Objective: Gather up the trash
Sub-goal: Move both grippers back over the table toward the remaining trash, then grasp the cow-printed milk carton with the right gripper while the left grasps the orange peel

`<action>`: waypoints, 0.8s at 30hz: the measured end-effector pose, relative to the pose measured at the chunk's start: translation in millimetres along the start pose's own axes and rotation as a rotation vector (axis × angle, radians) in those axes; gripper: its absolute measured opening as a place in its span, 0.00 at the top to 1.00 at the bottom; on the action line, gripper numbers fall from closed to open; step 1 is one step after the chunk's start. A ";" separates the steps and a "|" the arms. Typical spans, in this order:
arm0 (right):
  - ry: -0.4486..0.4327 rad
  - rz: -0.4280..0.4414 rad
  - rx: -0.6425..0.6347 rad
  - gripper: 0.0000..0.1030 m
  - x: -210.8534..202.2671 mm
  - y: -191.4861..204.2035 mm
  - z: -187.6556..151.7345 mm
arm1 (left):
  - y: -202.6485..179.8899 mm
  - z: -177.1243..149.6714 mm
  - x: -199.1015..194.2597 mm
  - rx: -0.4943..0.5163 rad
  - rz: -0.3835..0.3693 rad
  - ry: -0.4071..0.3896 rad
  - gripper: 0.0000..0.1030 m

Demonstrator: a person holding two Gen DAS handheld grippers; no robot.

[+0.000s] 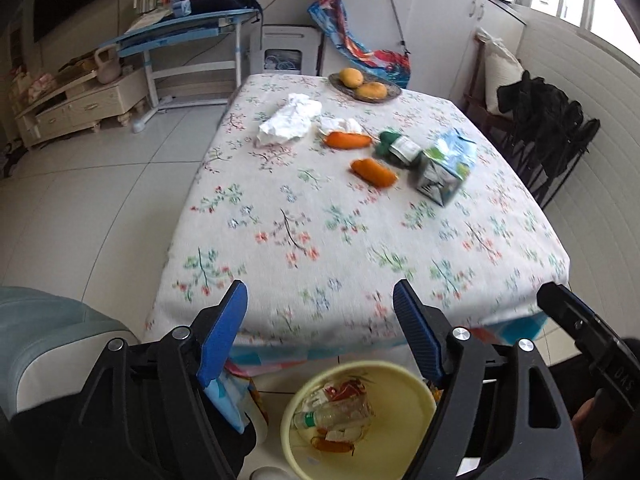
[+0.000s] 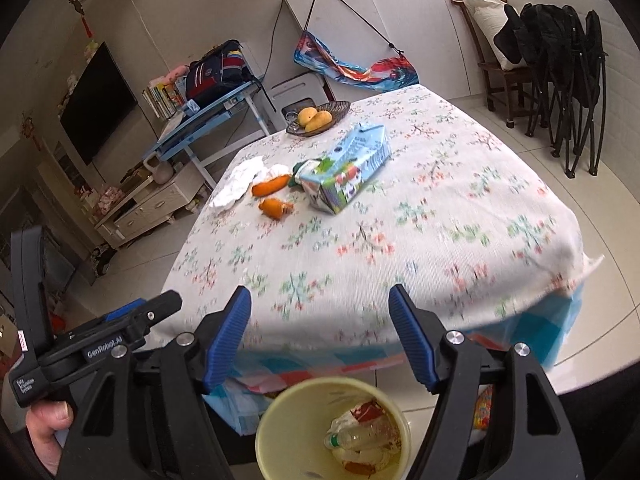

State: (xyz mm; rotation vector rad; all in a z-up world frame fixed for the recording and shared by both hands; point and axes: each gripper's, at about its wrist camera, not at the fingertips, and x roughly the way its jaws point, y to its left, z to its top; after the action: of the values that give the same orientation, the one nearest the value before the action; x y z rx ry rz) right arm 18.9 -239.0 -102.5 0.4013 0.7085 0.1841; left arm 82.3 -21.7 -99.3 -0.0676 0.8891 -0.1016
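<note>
Right gripper (image 2: 320,334) open, empty, above yellow bin (image 2: 280,432) holding a bottle (image 2: 362,436); milk carton (image 2: 346,172) lying far on floral table (image 2: 400,264).

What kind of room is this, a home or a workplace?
Most likely a home living or dining room. A table with a flowered tablecloth holds a fruit basket, a television hangs on the wall, and a schoolbag lies on a study desk.
</note>
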 end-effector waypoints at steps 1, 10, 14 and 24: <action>-0.001 0.000 -0.002 0.33 3.6 0.3 5.3 | 0.8 2.9 2.7 -0.009 0.002 0.003 0.30; 0.044 0.006 0.132 0.33 62.1 -24.2 63.4 | -0.4 29.9 32.0 -0.031 0.001 0.016 0.27; 0.078 0.007 0.196 0.33 90.6 -34.3 78.1 | -4.8 43.6 51.3 -0.041 -0.002 0.035 0.26; 0.129 0.014 0.256 0.33 133.6 -47.1 95.2 | -24.1 68.0 92.4 -0.044 -0.007 0.070 0.26</action>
State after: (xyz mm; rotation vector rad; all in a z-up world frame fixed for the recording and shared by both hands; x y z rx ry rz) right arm 183.3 -270.2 -136.1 0.6435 0.8603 0.1331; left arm 191.5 -55.3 -125.5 -0.1087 0.9608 -0.0918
